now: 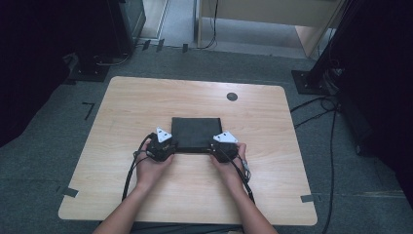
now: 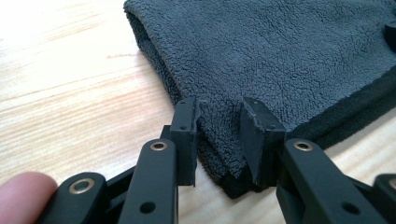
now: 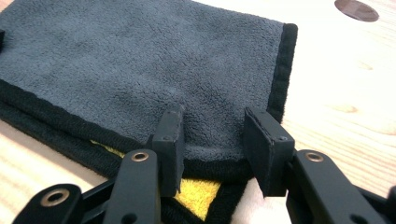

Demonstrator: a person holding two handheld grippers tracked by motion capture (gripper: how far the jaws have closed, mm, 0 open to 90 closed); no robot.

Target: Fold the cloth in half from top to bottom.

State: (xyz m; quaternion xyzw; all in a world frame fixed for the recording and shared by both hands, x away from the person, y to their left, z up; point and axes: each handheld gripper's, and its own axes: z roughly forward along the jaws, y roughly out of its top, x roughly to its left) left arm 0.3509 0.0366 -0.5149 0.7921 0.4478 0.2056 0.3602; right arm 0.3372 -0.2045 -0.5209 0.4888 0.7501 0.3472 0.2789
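A dark grey fleece towel (image 1: 196,132) lies folded in a rectangle at the middle of the wooden table (image 1: 146,97). At its near left corner, my left gripper (image 1: 174,144) is shut on the thick folded layers (image 2: 280,56), which bunch between the pads in the left gripper view (image 2: 219,121). My right gripper (image 1: 213,145) holds the near right corner, with the black-hemmed top layer (image 3: 140,60) filling the gap between its pads (image 3: 215,130). A yellow layer (image 3: 196,193) peeks out under that corner.
A round dark cable hole (image 1: 232,96) sits in the table behind the towel, toward the right. Bare wood surrounds the towel on all sides. Cables (image 1: 331,122) and dark stand bases (image 1: 311,80) lie on the carpet beside the table.
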